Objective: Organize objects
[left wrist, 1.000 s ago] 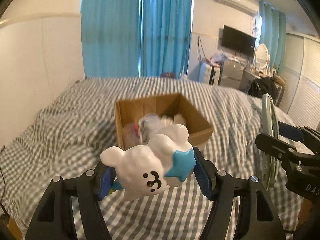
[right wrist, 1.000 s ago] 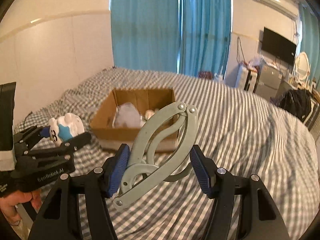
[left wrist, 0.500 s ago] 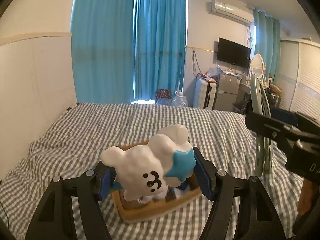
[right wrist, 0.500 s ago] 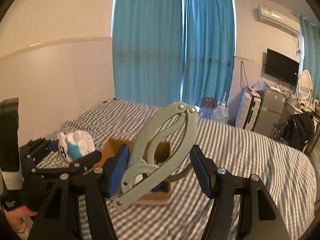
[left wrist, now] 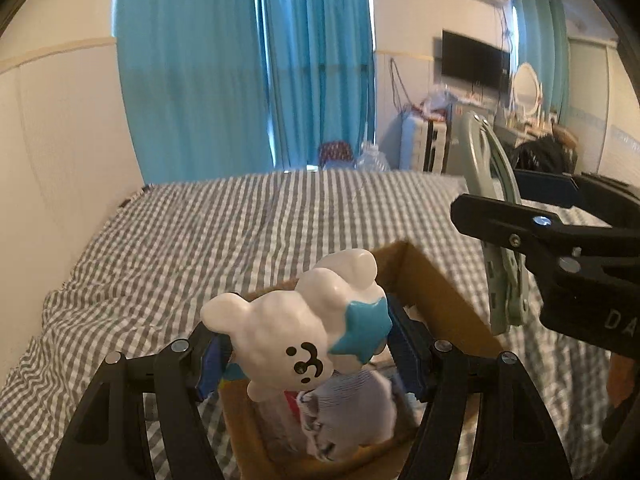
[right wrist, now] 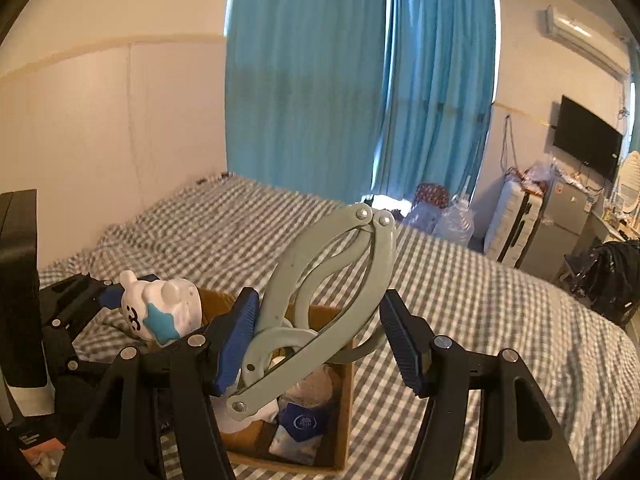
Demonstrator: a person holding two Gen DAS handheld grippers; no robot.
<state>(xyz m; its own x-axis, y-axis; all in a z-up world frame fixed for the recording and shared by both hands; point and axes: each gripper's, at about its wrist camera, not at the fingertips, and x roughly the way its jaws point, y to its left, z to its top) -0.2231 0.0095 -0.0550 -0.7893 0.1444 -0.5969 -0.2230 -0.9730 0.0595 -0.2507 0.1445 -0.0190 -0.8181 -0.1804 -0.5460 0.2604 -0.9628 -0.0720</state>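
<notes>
My left gripper (left wrist: 306, 350) is shut on a white bear figurine with a blue star (left wrist: 304, 328) and holds it just above the open cardboard box (left wrist: 440, 300). The figurine also shows in the right wrist view (right wrist: 160, 312). My right gripper (right wrist: 316, 340) is shut on a grey-green folding tool with riveted arms (right wrist: 320, 304), held above the same box (right wrist: 344, 400). That tool shows at the right of the left wrist view (left wrist: 496, 216). The box holds a pale cloth (left wrist: 352, 412) and a blue-printed packet (right wrist: 300, 428).
The box sits on a bed with a grey-and-white checked cover (left wrist: 240, 232). Blue curtains (right wrist: 360, 80) hang behind the bed. A suitcase (right wrist: 512, 224), water bottles (right wrist: 452, 220), a TV (right wrist: 588, 140) and a black bag (right wrist: 608, 276) stand at the right.
Both grippers have moved forward and dropped towards the box; it now lies directly under the figurine and the tool. Both grips are unchanged.
</notes>
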